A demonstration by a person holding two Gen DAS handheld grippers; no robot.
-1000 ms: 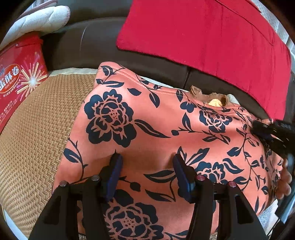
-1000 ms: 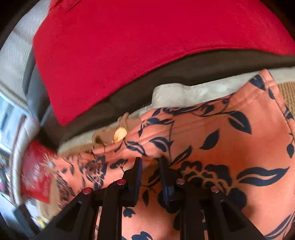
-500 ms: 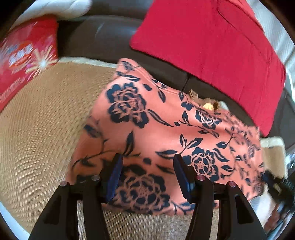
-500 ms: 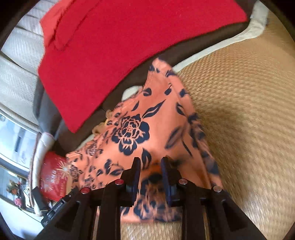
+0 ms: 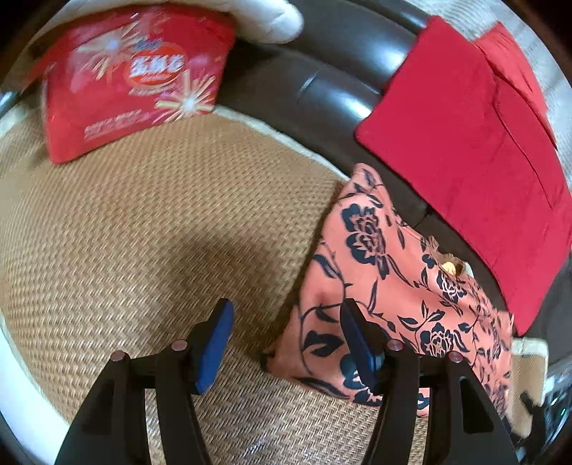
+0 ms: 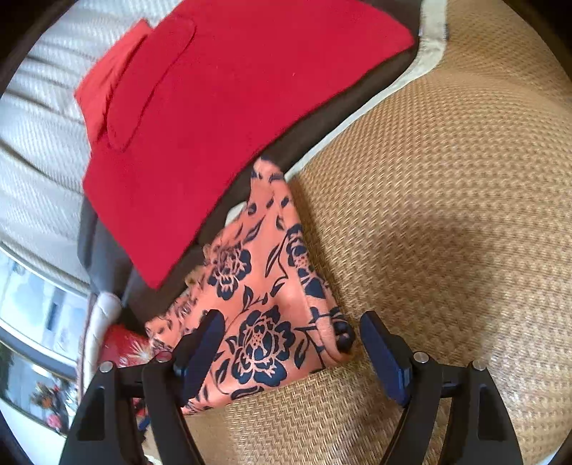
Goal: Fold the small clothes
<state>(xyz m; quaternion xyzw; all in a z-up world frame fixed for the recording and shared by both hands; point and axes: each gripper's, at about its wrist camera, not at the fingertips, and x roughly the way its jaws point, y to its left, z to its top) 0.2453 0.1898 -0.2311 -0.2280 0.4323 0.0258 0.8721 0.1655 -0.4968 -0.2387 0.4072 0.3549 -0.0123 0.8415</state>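
A small orange garment with dark blue flowers lies folded on the woven straw mat, its far end against the dark sofa back. It also shows in the right wrist view. My left gripper is open and empty above the mat, off the garment's left edge; its right finger overlaps the cloth in view. My right gripper is open and empty, raised above the garment's near right corner.
A red cushion leans on the dark sofa back behind the garment. A red printed box stands at the mat's far left, with a white padded cushion above it. Woven mat stretches right of the garment.
Both grippers have pulled back and up from the garment. The right gripper, shut on the cloth before, has opened and let it go. The left gripper has swung left over the mat.
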